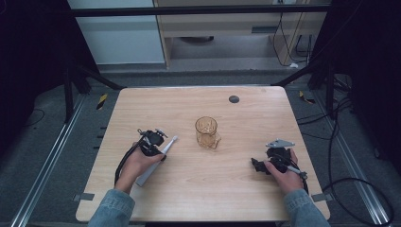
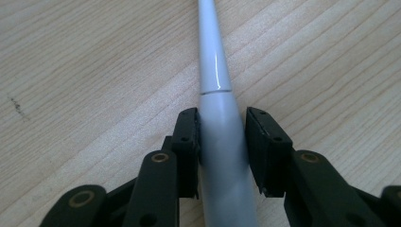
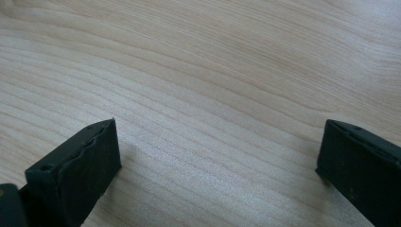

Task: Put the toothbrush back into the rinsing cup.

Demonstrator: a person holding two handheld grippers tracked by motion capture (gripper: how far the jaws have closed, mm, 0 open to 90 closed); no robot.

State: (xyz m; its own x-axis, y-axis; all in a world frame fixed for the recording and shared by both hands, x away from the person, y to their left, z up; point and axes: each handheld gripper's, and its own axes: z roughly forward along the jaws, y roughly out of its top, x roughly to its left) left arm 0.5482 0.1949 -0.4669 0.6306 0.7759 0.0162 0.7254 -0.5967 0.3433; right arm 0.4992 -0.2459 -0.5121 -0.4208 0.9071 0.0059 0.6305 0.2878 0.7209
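Note:
A white electric toothbrush (image 1: 169, 144) lies slantwise on the wooden table (image 1: 236, 189), its thin head end towards the cup. My left gripper (image 1: 152, 142) sits over its middle. In the left gripper view the two black pads (image 2: 187, 137) press on either side of the thick white handle (image 2: 222, 156), just behind the seam where the neck begins, so the left gripper (image 2: 221, 118) is shut on it. My right gripper (image 1: 257, 165) rests low at the table's right side. Its jaws stand wide apart over bare wood, with nothing between them (image 3: 217, 142).
An amber glass cup (image 1: 206, 131) with a small handle stands upright mid-table, to the right of the toothbrush's head. A small dark round disc (image 1: 233, 99) lies near the far edge. Black frame bars and cables surround the table.

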